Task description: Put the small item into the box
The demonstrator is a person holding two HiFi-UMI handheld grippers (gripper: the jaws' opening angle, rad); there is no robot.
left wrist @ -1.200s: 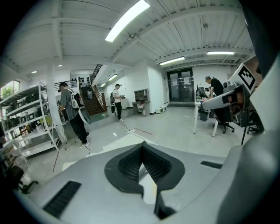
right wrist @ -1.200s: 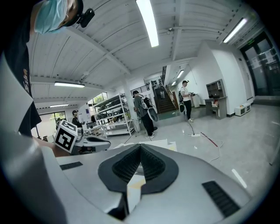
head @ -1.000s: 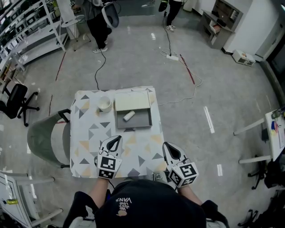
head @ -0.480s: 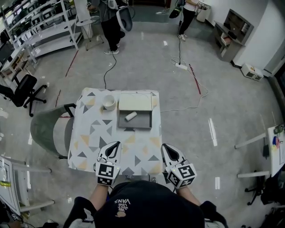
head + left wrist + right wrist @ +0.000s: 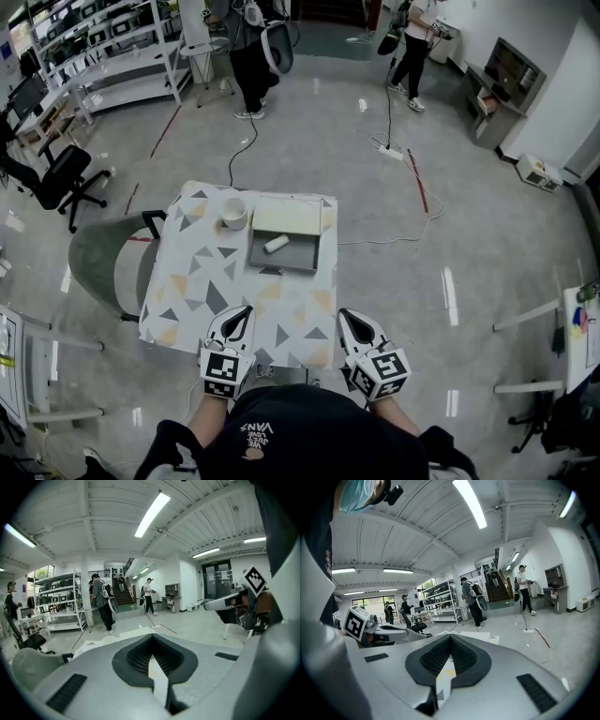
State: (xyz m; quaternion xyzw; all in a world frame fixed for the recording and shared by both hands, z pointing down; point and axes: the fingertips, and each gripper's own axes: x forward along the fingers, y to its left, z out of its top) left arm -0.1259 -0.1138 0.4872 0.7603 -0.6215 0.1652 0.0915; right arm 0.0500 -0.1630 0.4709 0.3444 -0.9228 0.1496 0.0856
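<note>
Left claw (image 5: pixel 245 310) and right claw (image 5: pixel 345 315) have drawn back toward near edge of triangle-patterned surface (image 5: pixel 214 292); both pinched together, empty. Small white cylinder (image 5: pixel 275 244) lies in open grey box (image 5: pixel 302 261), well ahead of them.

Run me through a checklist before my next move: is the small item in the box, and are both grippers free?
1. Small item inside the box: ok, it lies on the box floor.
2. Lid out of the way: ok, folded back on the far side.
3. Left gripper free: ok, jaws shut on nothing.
4. Right gripper free: ok, jaws shut on nothing.
5. Grippers away from the box: ok, both at the table's near edge.
6. White cup upright: ok, left of the lid.
</note>
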